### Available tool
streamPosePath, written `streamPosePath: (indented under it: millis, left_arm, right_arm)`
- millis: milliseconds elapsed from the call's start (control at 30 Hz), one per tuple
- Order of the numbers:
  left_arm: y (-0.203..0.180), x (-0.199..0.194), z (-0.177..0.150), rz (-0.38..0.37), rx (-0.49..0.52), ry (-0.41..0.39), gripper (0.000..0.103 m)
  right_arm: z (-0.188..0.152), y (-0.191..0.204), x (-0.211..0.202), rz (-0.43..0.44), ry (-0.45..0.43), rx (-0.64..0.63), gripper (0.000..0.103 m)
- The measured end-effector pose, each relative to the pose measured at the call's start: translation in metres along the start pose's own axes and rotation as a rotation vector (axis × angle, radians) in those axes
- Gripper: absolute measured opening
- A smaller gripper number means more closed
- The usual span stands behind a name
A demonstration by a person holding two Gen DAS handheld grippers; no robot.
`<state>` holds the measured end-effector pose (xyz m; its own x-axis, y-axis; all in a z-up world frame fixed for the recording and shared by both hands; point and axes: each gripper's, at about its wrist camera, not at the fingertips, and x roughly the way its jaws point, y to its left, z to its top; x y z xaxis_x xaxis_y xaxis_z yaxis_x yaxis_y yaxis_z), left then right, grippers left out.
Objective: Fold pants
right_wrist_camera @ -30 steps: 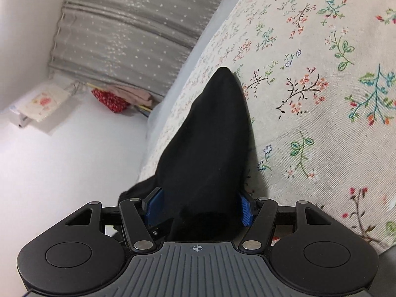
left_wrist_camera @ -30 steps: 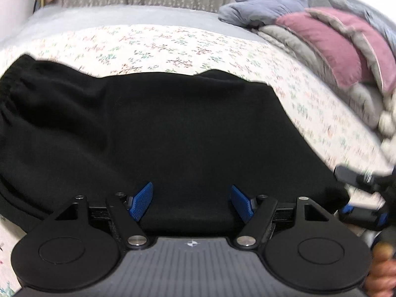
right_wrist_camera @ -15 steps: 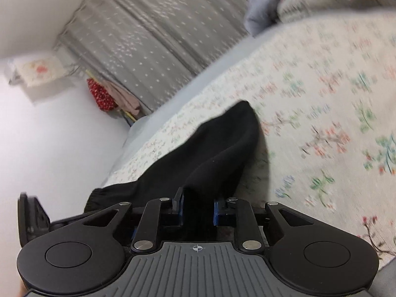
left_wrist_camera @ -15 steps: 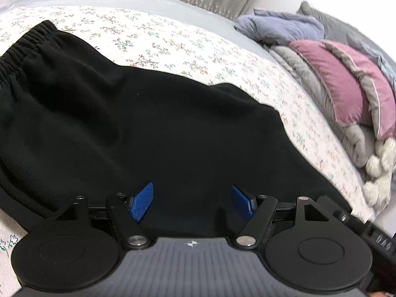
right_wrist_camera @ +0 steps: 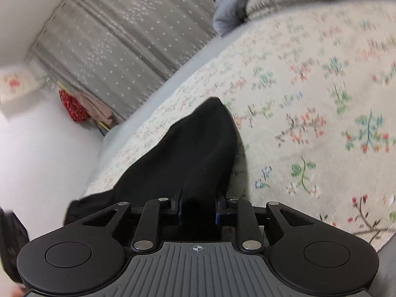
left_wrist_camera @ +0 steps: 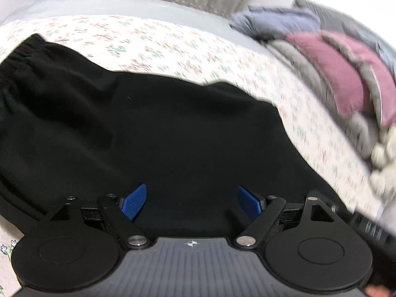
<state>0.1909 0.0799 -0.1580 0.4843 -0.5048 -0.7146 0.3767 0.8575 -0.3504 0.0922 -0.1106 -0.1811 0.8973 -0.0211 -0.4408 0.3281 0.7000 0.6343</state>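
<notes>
Black pants (left_wrist_camera: 160, 136) lie spread across the floral bedsheet (left_wrist_camera: 198, 49), the elastic waistband at the far left. My left gripper (left_wrist_camera: 190, 193) hovers over the near edge of the cloth. Its jaws are opening, the blue pads (left_wrist_camera: 133, 203) stand wide apart, and cloth lies below them without being pinched. In the right wrist view a narrow end of the pants (right_wrist_camera: 198, 148) runs away from my right gripper (right_wrist_camera: 198, 203). Those jaws are closing and the pads press a fold of black cloth between them. The right gripper's body (left_wrist_camera: 366, 225) shows at the left view's lower right.
A pile of pink, grey and blue bedding (left_wrist_camera: 346, 79) sits at the bed's far right. A grey dotted curtain (right_wrist_camera: 123, 37) hangs behind the bed, with a red cloth item (right_wrist_camera: 73, 106) on the wall beside it. The sheet (right_wrist_camera: 321, 123) right of the pants is bare.
My right gripper's jaws have closed from wide apart onto the pants end, and it has lifted and rolled. The left jaws have spread a little wider over the cloth.
</notes>
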Motion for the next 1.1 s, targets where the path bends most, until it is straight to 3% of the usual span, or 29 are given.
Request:
streamPosePath:
  millis: [100, 200, 367, 567, 767, 967, 1033, 1100]
  left_arm:
    - [0.005, -0.010, 0.005, -0.003, -0.012, -0.063, 0.085]
    - [0.008, -0.019, 0.011, -0.058, -0.032, -0.098, 0.090]
    - [0.005, -0.028, 0.021, -0.130, -0.008, -0.156, 0.093]
    - [-0.008, -0.011, 0.034, -0.169, 0.076, -0.146, 0.097]
    - [-0.025, 0.017, 0.055, -0.164, 0.166, -0.090, 0.096]
    - [-0.011, 0.038, 0.072, -0.152, 0.097, -0.086, 0.063]
    - [-0.003, 0.037, 0.076, -0.147, 0.089, -0.098, 0.034]
    - [0.005, 0.032, 0.079, -0.143, 0.074, -0.122, 0.011]
  right_arm:
    - [-0.009, 0.039, -0.006, -0.020, -0.095, -0.283, 0.018]
    - [-0.028, 0.075, -0.008, -0.016, -0.167, -0.528, 0.018]
    - [-0.065, 0.118, 0.006, 0.022, -0.189, -0.838, 0.018]
    - [-0.100, 0.136, 0.031, 0.040, -0.139, -1.029, 0.017]
    - [-0.106, 0.137, 0.040, 0.040, -0.133, -1.089, 0.017]
    - [-0.112, 0.138, 0.035, 0.045, -0.150, -1.153, 0.016]
    - [-0.112, 0.138, 0.032, 0.041, -0.156, -1.160, 0.016]
    - [-0.113, 0.141, 0.026, 0.044, -0.165, -1.166, 0.015]
